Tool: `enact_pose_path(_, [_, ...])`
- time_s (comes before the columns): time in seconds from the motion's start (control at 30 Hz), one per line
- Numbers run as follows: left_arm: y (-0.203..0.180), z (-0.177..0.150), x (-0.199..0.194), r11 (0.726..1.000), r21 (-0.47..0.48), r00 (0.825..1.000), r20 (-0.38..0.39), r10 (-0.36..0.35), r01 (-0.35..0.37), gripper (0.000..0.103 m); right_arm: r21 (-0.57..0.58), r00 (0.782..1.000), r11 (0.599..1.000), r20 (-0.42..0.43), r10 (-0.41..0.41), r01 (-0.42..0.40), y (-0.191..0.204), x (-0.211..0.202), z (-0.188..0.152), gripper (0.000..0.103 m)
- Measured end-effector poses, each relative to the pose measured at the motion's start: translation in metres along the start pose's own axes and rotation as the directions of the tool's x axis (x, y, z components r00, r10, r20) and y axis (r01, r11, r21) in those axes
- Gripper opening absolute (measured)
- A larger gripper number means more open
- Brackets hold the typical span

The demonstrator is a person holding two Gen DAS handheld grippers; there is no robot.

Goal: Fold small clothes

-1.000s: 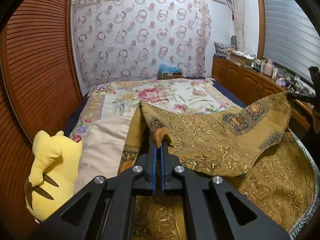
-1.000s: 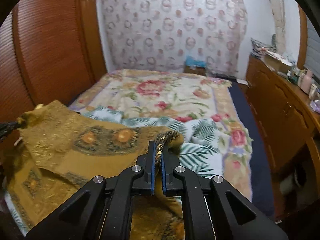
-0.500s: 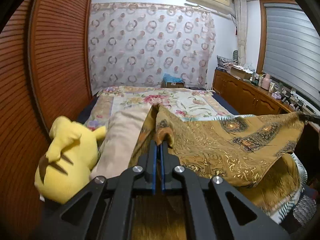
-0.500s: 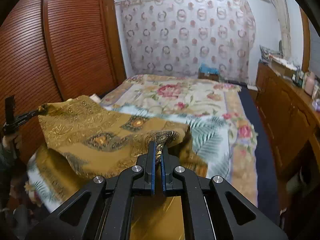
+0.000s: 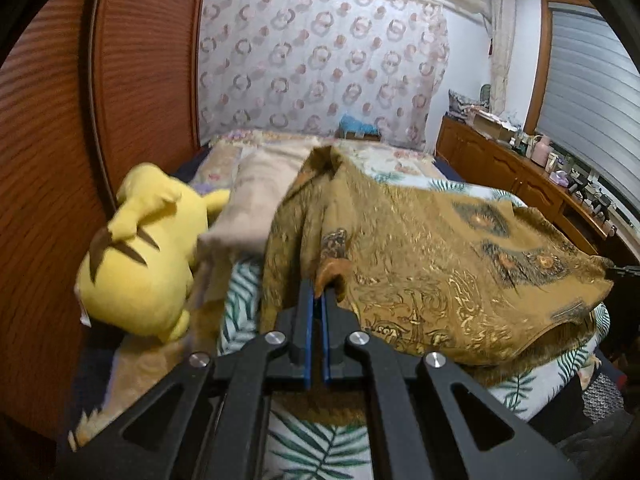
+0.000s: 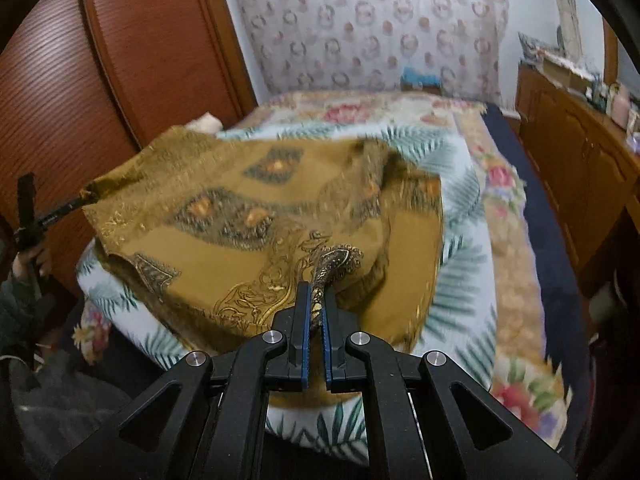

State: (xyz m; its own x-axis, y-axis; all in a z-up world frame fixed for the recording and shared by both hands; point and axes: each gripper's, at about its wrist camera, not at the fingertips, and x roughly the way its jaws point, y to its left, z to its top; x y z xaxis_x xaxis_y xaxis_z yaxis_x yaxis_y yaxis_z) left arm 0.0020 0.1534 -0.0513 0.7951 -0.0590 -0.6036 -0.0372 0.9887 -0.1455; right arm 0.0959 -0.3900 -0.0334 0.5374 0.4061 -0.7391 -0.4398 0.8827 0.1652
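With each tool clamped on a corner, left tool [image 5: 316, 294] and right tool [image 6: 316, 308], the cloth [image 5: 460, 264] stretches left-right above the bed [image 6: 472, 216].

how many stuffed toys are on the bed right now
1. A yellow plush toy lies at the left edge of the bed, against the wooden wardrobe and beside a beige pillow. Only the left wrist view shows it; others could be hidden under the gold cloth.

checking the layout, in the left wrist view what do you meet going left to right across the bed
wooden louvred door → yellow plush toy → beige pillow → gold patterned garment, pinched in the left gripper → wooden cabinets
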Motion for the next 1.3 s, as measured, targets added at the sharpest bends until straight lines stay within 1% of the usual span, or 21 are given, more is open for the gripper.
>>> enact_pose_path(0.03, [0.000, -0.004, 0.002, 1.000, -0.008, 1.000, -0.010, -0.003, 0.003, 0.001, -0.002, 1.000, 1.000, -0.006, -0.009, 0.009, 0.000, 0.002, -0.002, 0.009])
enact_pose_path(0.07, [0.000, -0.006, 0.004, 1.000, -0.009, 1.000, -0.018, -0.003, 0.003, 0.001, -0.008, 1.000, 1.000, -0.007, -0.022, 0.022, -0.001, 0.003, -0.002, 0.012])
enact_pose_path(0.17, [-0.002, -0.008, 0.006, 1.000, 0.003, 0.999, -0.035, 0.012, -0.012, 0.003, -0.018, 0.998, 0.998, 0.028, -0.053, 0.053, -0.005, 0.001, 0.010, 0.025])
enact_pose_path(0.2, [-0.002, -0.007, 0.006, 1.000, 0.007, 0.999, -0.035, 0.015, -0.015, 0.004, -0.018, 0.998, 0.998, 0.040, -0.058, 0.059, -0.008, -0.001, 0.013, 0.036])
enact_pose_path(0.23, [-0.002, -0.003, 0.006, 1.000, 0.008, 0.999, -0.033, 0.014, -0.013, 0.007, -0.019, 0.996, 0.998, 0.060, -0.064, 0.066, -0.011, -0.002, 0.019, 0.041])
enact_pose_path(0.33, [-0.003, 0.000, 0.001, 1.000, 0.020, 1.000, -0.022, 0.018, -0.018, 0.014, -0.021, 0.992, 0.996, 0.100, -0.080, 0.082, -0.021, 0.001, 0.039, 0.042])
enact_pose_path(0.37, [-0.004, 0.002, 0.000, 0.999, 0.027, 1.000, -0.018, 0.024, -0.024, 0.017, -0.019, 0.990, 0.995, 0.105, -0.094, 0.096, -0.026, 0.007, 0.047, 0.042])
enact_pose_path(0.47, [-0.007, 0.007, 0.000, 0.998, 0.045, 0.999, -0.014, 0.035, -0.035, 0.021, -0.032, 0.985, 0.989, 0.103, -0.138, 0.142, -0.040, 0.030, 0.065, 0.042])
enact_pose_path(0.63, [-0.016, 0.017, -0.006, 0.992, 0.090, 0.996, 0.020, 0.082, -0.084, 0.023, -0.059, 0.983, 0.982, 0.046, -0.175, 0.178, -0.062, 0.090, 0.091, 0.042])
enact_pose_path(0.77, [-0.014, 0.022, -0.011, 0.993, 0.081, 0.995, 0.036, 0.088, -0.091, 0.025, -0.080, 0.981, 0.978, -0.002, -0.193, 0.192, -0.076, 0.129, 0.100, 0.042])
enact_pose_path(0.87, [-0.013, 0.021, -0.010, 0.992, 0.079, 0.995, 0.024, 0.093, -0.094, 0.025, -0.097, 0.981, 0.977, -0.022, -0.192, 0.189, -0.078, 0.149, 0.105, 0.042])
enact_pose_path(1.07, [-0.017, 0.007, 0.011, 0.994, 0.080, 0.996, -0.041, 0.075, -0.071, 0.026, -0.166, 0.977, 0.963, 0.001, -0.215, 0.212, -0.064, 0.160, 0.111, 0.042])
enact_pose_path(1.2, [-0.023, 0.003, 0.021, 0.995, 0.084, 0.997, -0.060, 0.057, -0.052, 0.026, -0.224, 0.970, 0.945, -0.005, -0.243, 0.236, -0.056, 0.168, 0.116, 0.041])
enact_pose_path(1.23, [-0.024, 0.002, 0.023, 0.995, 0.085, 0.996, -0.065, 0.054, -0.049, 0.026, -0.234, 0.970, 0.943, -0.007, -0.245, 0.236, -0.055, 0.170, 0.116, 0.034])
enact_pose_path(1.27, [-0.024, 0.001, 0.025, 0.995, 0.086, 0.996, -0.069, 0.051, -0.045, 0.027, -0.245, 0.970, 0.941, -0.012, -0.244, 0.233, -0.055, 0.172, 0.116, 0.031])
enact_pose_path(1.3, [-0.025, 0.000, 0.028, 0.996, 0.085, 0.996, -0.075, 0.046, -0.039, 0.027, -0.250, 0.970, 0.940, -0.015, -0.243, 0.231, -0.056, 0.173, 0.117, 0.024])
